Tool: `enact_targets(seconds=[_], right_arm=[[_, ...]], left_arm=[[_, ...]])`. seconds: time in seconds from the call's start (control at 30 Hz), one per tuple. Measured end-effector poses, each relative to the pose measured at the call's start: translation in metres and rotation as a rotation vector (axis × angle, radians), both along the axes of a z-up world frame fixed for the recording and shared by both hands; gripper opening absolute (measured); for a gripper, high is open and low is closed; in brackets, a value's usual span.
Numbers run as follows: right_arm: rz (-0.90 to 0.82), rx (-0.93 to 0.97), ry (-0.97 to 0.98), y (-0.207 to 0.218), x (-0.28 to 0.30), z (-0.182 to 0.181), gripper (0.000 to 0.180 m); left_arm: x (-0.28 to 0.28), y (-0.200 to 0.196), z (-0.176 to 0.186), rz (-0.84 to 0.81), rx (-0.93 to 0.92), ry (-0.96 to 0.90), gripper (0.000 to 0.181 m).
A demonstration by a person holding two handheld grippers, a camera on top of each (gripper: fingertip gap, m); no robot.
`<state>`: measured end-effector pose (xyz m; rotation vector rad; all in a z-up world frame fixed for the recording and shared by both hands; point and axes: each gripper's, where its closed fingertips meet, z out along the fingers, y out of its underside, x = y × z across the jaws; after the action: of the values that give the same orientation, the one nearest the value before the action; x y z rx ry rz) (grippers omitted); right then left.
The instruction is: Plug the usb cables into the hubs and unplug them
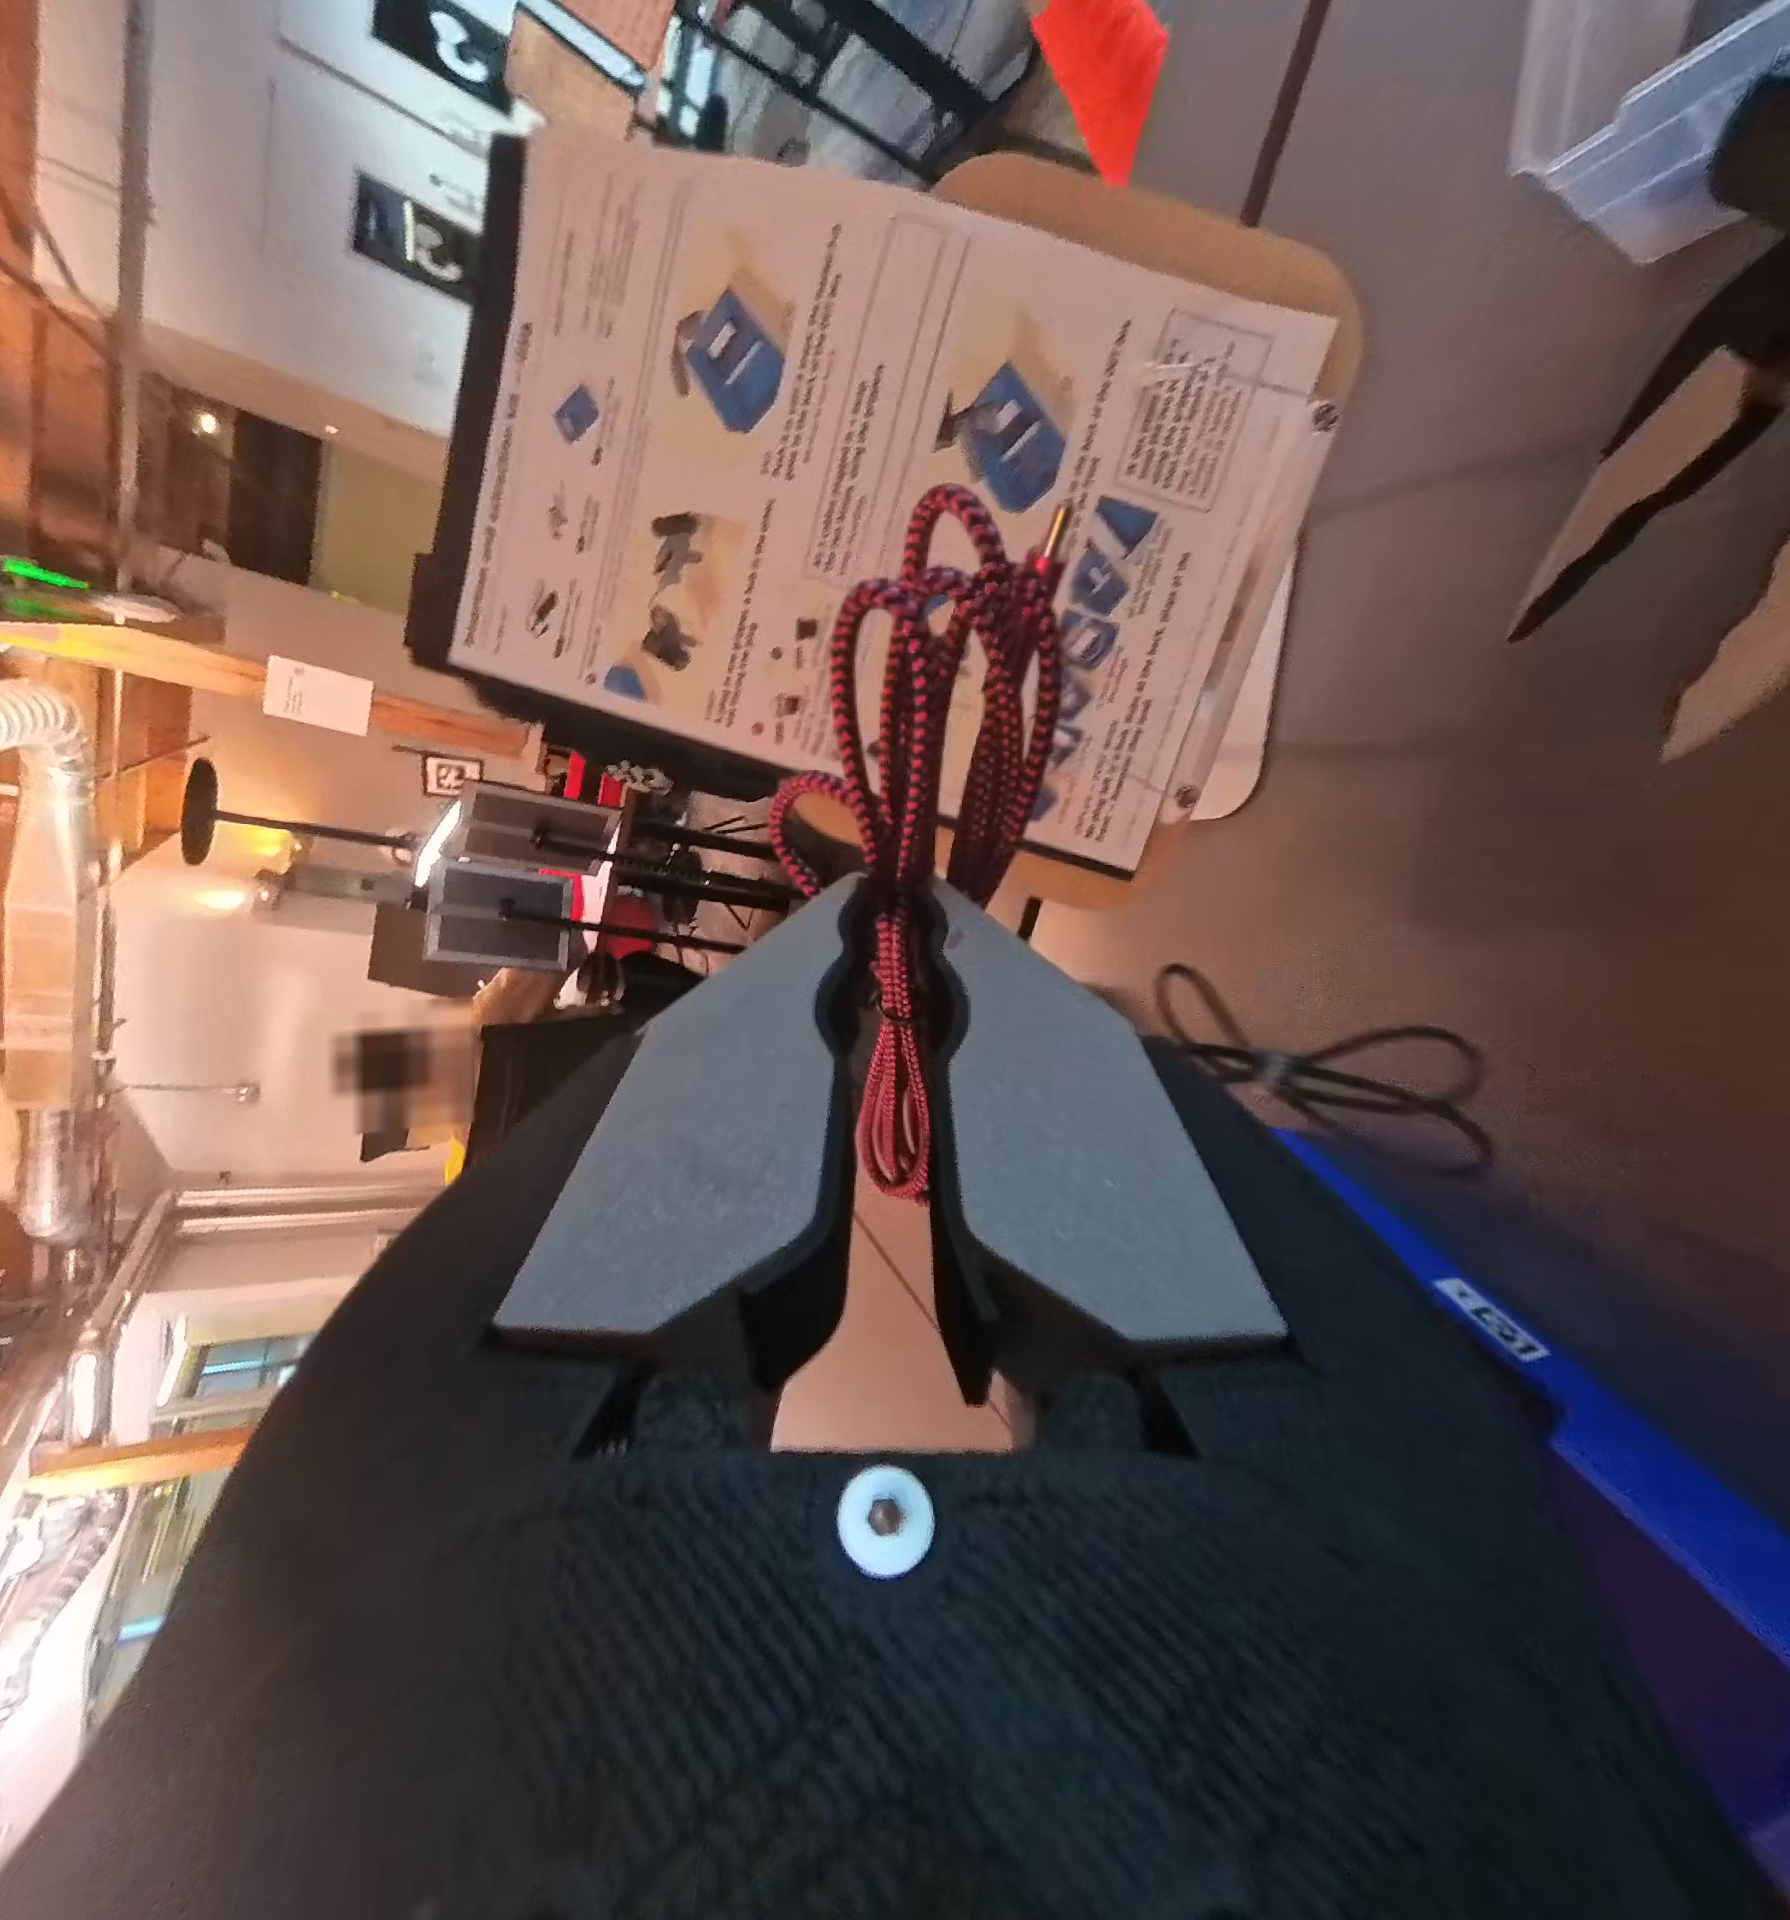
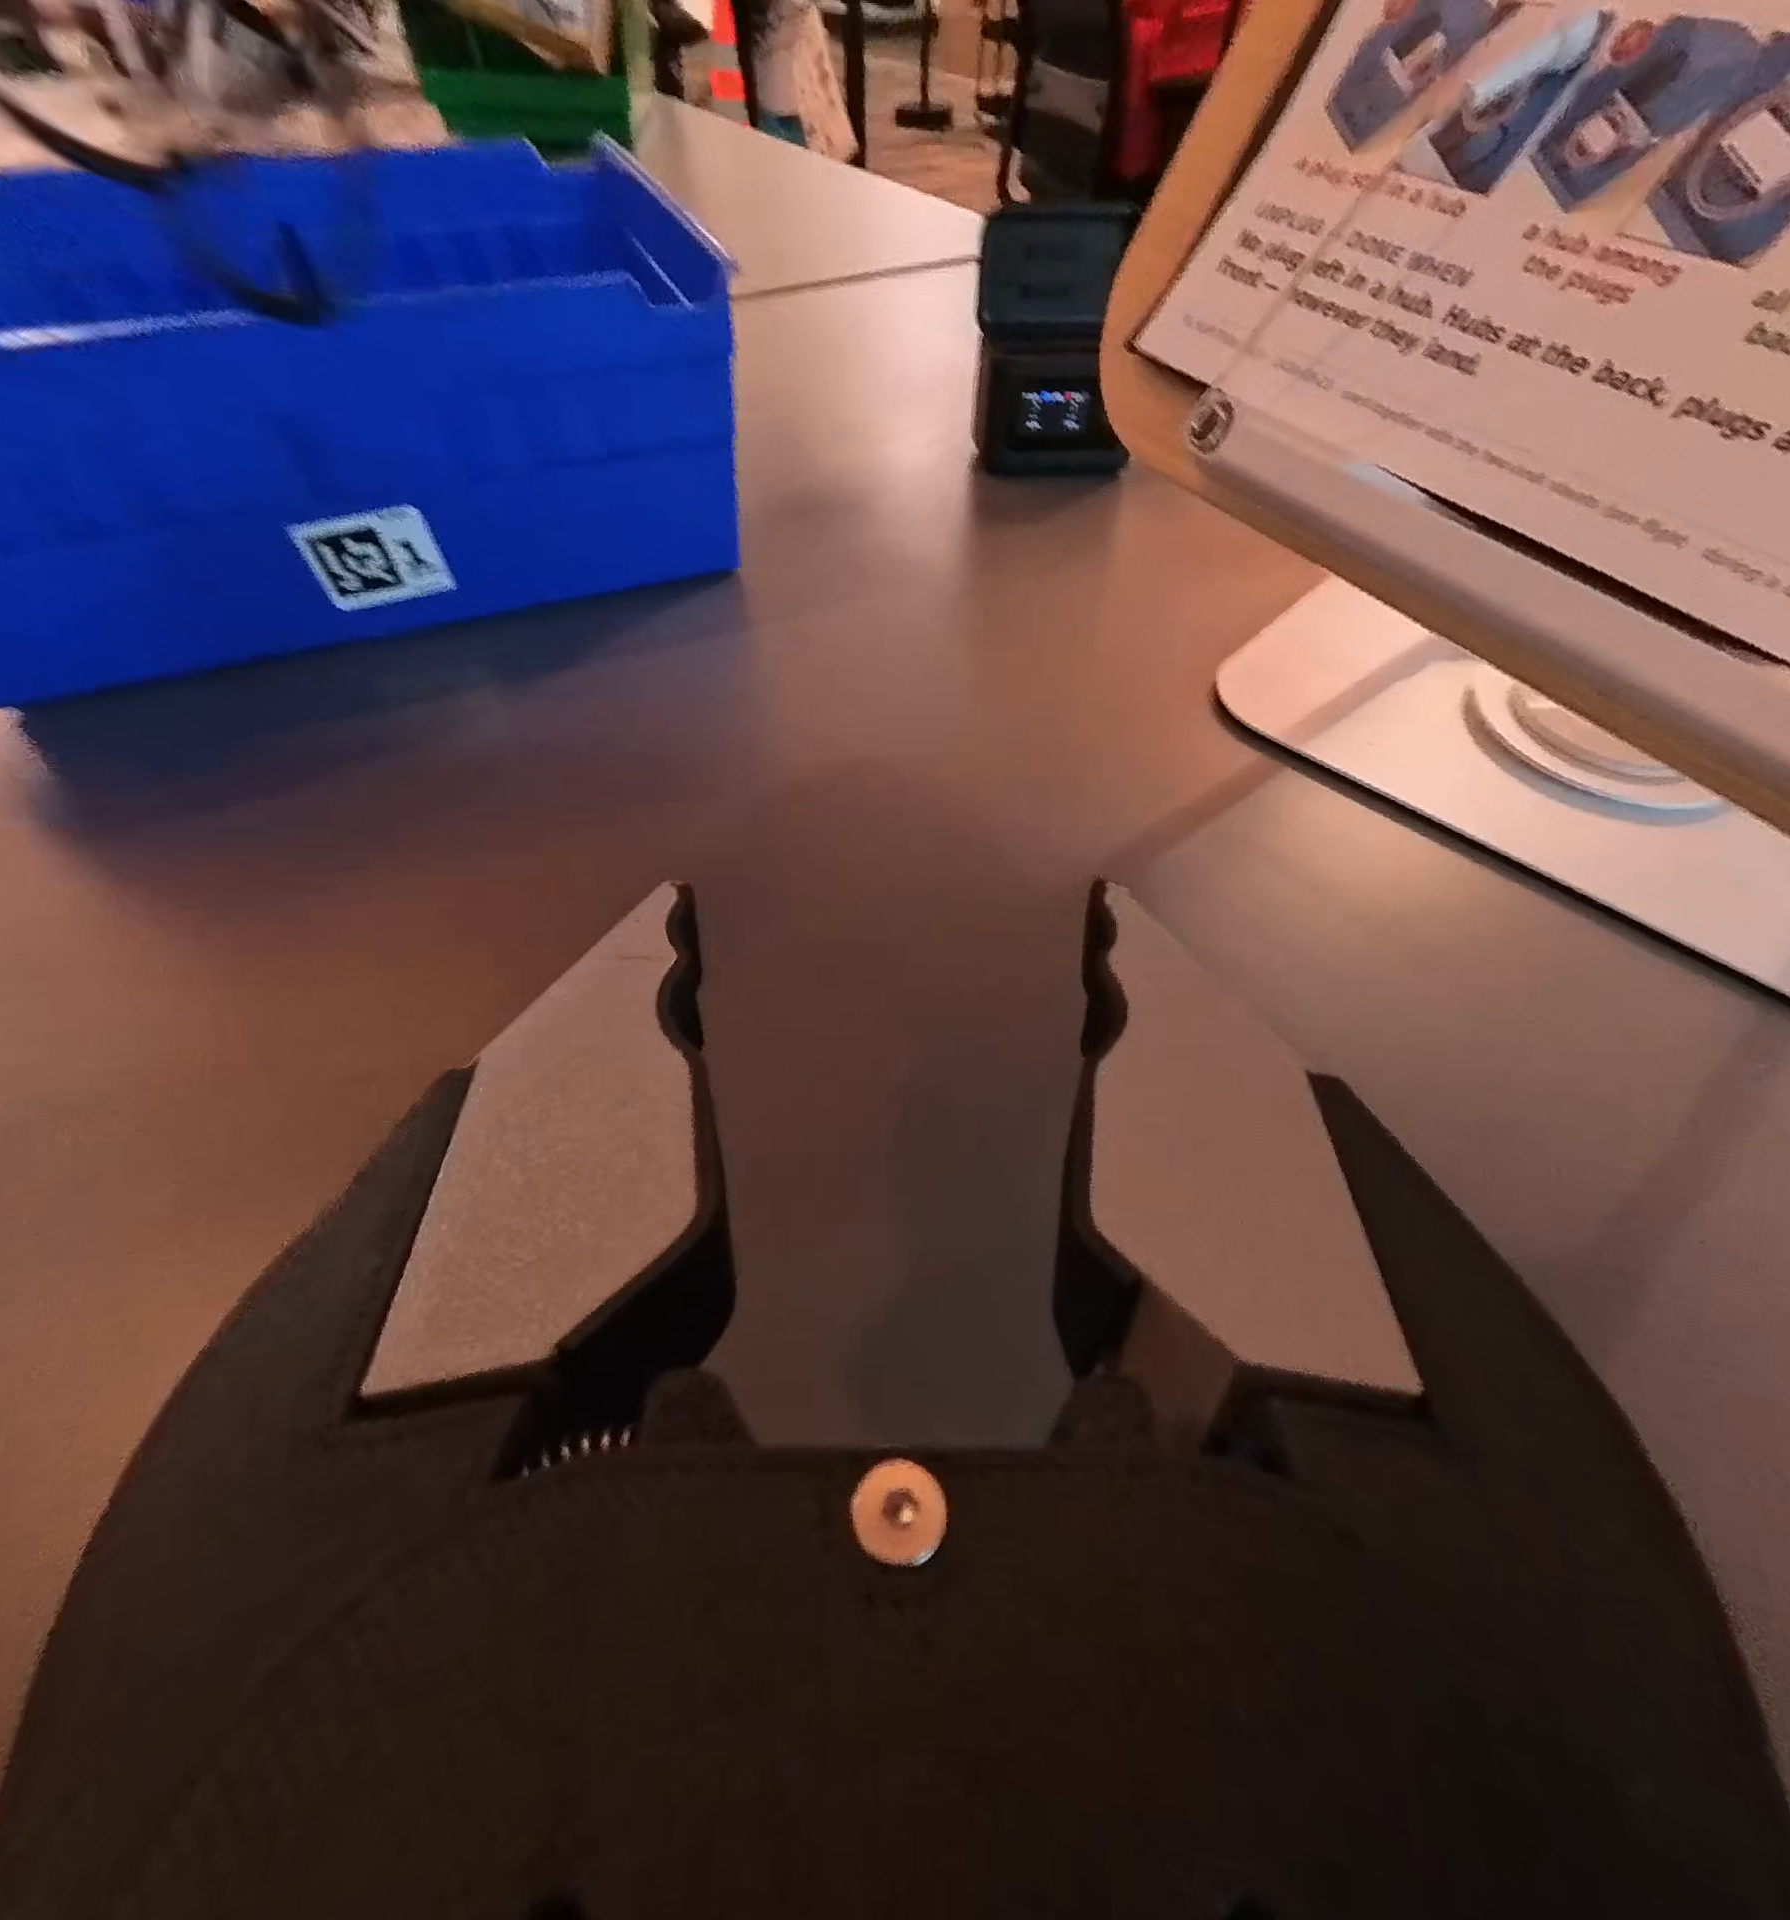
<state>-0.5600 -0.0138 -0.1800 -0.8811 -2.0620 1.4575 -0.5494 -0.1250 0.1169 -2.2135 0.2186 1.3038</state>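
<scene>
My left gripper (image 1: 893,894) is shut on a bundled red-and-black braided cable (image 1: 896,727). The cable's loops stick out past the fingertips and a gold-tipped plug (image 1: 1052,538) points away. The left view is rolled on its side, and the gripper is lifted off the table. A black coiled cable (image 1: 1327,1070) lies on the table to the right. My right gripper (image 2: 891,935) is open and empty, low over the brown table (image 2: 870,727). It also shows far off in the left wrist view (image 1: 1691,540). No hub is clearly in view.
A blue bin (image 2: 330,416) with a square code sticker stands at the left; its edge shows in the left wrist view (image 1: 1597,1403). A printed instruction sheet on a wooden board with a white stand (image 2: 1493,727) is at the right. A small black device with a lit screen (image 2: 1052,353) sits behind. The left gripper's tips are roughly 30 cm from the right gripper's.
</scene>
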Motion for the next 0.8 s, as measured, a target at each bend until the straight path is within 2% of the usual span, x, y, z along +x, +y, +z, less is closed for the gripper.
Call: enact_targets(seconds=[0.17,0.27,0.37,0.5,0.67,0.8], right_arm=[[0.165,-0.152,0.052,-0.019,0.025,0.032,0.083],[0.150,-0.152,0.156,-0.019,0.034,0.051,0.095],[0.157,-0.150,0.241,-0.024,0.047,0.063,0.095],[0.212,-0.148,0.230,-0.043,0.061,0.065,0.095],[0.145,-0.134,0.179,-0.038,0.048,0.056,0.103],[0.056,-0.127,0.154,-0.012,0.029,0.049,0.107]], left_arm=[[0.008,0.028,-0.033,-0.031,-0.037,-0.062,0.005],[0.002,0.038,-0.069,0.038,-0.077,-0.207,0.005],[-0.009,0.047,-0.101,0.118,-0.103,-0.322,0.005],[-0.017,0.070,-0.135,0.129,-0.126,-0.372,0.004],[0.003,0.111,-0.159,-0.060,-0.139,-0.377,0.004],[0.034,0.127,-0.161,-0.352,-0.223,-0.282,0.004]])
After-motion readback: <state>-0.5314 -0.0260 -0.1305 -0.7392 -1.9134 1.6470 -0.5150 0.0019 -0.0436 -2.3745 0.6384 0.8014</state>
